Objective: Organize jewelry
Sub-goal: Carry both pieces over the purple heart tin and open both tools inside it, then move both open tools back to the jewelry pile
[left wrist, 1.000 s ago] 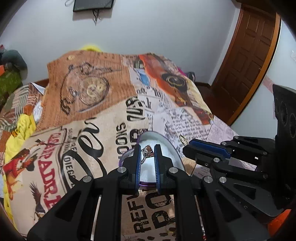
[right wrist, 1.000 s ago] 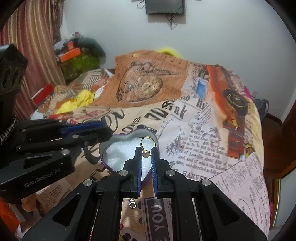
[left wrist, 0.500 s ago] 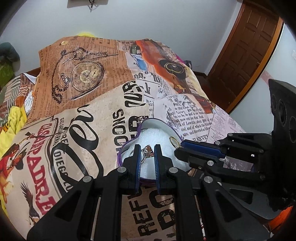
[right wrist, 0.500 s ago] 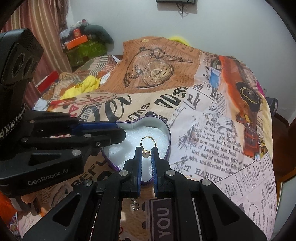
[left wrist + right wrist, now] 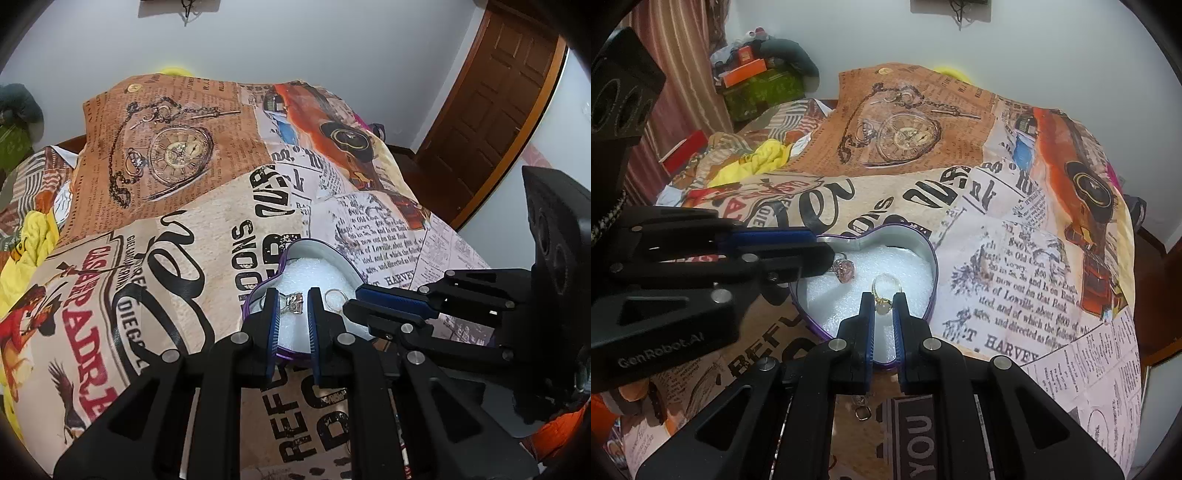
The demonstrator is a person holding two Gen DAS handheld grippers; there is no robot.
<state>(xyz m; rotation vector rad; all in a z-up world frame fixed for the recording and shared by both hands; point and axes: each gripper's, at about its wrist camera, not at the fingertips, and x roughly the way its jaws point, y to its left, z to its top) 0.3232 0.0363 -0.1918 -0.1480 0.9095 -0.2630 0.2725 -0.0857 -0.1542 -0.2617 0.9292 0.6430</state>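
Note:
A heart-shaped purple tin [image 5: 929,243] with white foam inside sits on the printed bedspread; it also shows in the left wrist view [image 5: 347,264]. My left gripper [image 5: 291,304] is shut on a silver ring with a pink stone [image 5: 293,303], held over the tin's left side; the ring shows in the right wrist view [image 5: 844,269]. My right gripper [image 5: 883,306] is shut on a gold ring with a pale stone [image 5: 882,291], low over the foam; it shows in the left wrist view [image 5: 335,295].
The bedspread [image 5: 997,229] covers the whole bed. A small pendant [image 5: 862,411] lies on it below my right gripper. Cluttered boxes and clothes [image 5: 757,85] are at the far left. A wooden door [image 5: 491,103] stands to the right.
Both grippers have moved forward and down over the tin, each still holding its ring. The rings now sit just above the foam.

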